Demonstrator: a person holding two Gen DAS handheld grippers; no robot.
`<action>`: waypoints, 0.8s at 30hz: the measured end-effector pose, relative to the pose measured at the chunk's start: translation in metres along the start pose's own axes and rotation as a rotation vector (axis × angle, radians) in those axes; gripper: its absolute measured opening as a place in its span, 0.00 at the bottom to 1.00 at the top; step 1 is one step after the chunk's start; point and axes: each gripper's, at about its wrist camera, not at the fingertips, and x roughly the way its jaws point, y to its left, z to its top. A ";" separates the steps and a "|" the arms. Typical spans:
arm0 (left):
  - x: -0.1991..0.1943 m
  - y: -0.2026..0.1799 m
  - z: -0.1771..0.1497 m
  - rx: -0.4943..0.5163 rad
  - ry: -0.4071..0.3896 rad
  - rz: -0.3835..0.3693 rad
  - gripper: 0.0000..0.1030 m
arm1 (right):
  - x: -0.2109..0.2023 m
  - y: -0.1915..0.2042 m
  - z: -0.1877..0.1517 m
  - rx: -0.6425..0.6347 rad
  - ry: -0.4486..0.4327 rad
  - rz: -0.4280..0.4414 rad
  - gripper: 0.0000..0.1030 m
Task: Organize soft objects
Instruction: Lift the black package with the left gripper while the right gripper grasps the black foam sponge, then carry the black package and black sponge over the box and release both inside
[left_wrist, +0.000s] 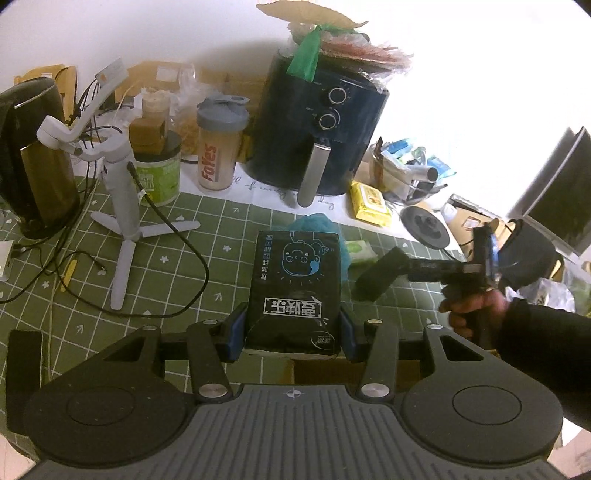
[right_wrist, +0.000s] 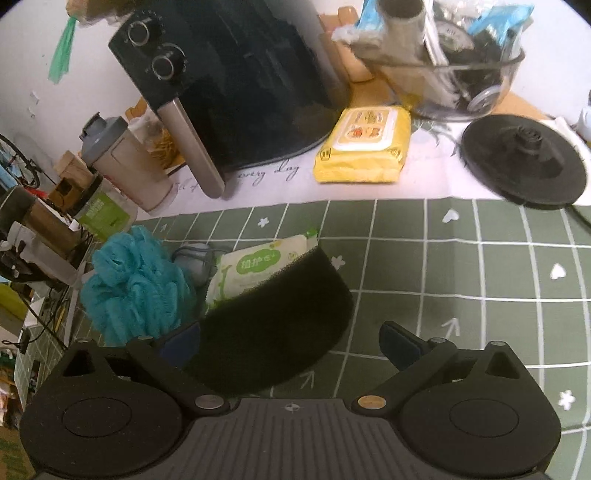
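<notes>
Clamped between the blue pads of the left hand-held gripper (left_wrist: 293, 332), a black tissue pack (left_wrist: 295, 280) with a blue cartoon face juts forward above the green grid cloth of the surface (left_wrist: 207, 236). Beyond it lie one teal mesh sponge (left_wrist: 314, 223) and one green-and-white wipes pack (left_wrist: 360, 251). Toward the far edge stand one dark air fryer (left_wrist: 317, 129), one shaker bottle (left_wrist: 219, 144) and one glass bowl (left_wrist: 413, 173) crammed with packets and a metal tube. At the right edge a person's hand (left_wrist: 469, 306) carries the other tool.

From the right wrist, the right hand-held gripper (right_wrist: 291, 339) stands spread wide, released; a black foam sponge (right_wrist: 273, 321) rests against its left pad, apart from the right one. One yellow wipes pack (right_wrist: 364, 147) lies beside the fryer, the bowl behind it.
</notes>
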 end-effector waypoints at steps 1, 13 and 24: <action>-0.001 -0.001 0.000 -0.001 -0.002 0.000 0.46 | 0.003 0.001 -0.001 -0.001 0.005 0.014 0.94; -0.003 -0.007 -0.007 0.001 0.009 0.010 0.46 | 0.030 0.027 -0.011 -0.043 0.063 0.120 0.77; -0.005 -0.016 -0.007 0.048 0.004 -0.026 0.46 | -0.007 0.033 0.000 -0.092 0.037 0.101 0.65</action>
